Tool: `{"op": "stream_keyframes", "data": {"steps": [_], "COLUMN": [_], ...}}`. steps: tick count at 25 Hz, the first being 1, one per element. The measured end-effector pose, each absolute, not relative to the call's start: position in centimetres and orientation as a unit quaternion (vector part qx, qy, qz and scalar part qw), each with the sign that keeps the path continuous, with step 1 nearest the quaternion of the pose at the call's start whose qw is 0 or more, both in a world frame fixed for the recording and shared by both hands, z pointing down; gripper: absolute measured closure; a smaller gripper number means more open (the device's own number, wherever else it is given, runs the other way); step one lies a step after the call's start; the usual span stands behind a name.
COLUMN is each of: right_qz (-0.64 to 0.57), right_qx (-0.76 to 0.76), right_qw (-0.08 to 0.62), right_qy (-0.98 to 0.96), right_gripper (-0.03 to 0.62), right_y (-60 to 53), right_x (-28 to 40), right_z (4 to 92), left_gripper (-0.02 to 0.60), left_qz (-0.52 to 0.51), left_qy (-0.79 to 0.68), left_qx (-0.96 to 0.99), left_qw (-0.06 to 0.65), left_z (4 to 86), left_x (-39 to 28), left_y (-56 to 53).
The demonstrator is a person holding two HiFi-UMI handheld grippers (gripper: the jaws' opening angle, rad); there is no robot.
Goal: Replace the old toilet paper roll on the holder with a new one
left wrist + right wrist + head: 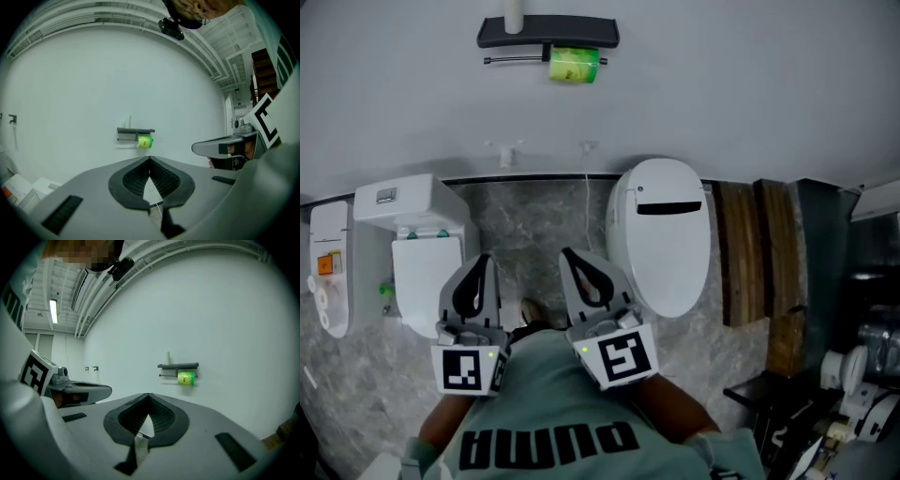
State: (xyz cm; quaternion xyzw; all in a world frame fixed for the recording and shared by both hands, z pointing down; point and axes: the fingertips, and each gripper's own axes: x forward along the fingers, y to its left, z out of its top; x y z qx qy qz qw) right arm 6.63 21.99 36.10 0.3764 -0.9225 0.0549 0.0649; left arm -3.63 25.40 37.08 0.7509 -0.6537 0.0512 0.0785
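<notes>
Head view: a white cistern toilet (420, 251) stands far left. Beside it the left gripper (485, 259) has its jaws pressed together on nothing. Just right of it, the right gripper (568, 253) is closed the same way and also empty. Further right are a closed-lid toilet (662, 234) and wooden planks (757, 262). On the far wall, well apart from both grippers, the green roll (573, 66) hangs on the holder (547, 33), towards the right end of its bar.
</notes>
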Motion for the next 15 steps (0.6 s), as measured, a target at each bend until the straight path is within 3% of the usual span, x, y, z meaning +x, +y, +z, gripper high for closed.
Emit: {"op": "stream_keyframes", "data": {"steps": [15], "right_qz": [0.048], "right_qx": [0.384], "right_qw": [0.055], "right_qy": [-0.921], "right_gripper": [0.591], "right_y": [22.1], "right_x": [6.5], "right_z": [35.0], "left_gripper": [0.578], "left_qz": [0.039], "left_qy": [-0.646], "left_qx": [0.76], "left_qw": [0.064], "left_z": [36.0], "left_x": [-3.7], "left_y": [25.3]}}
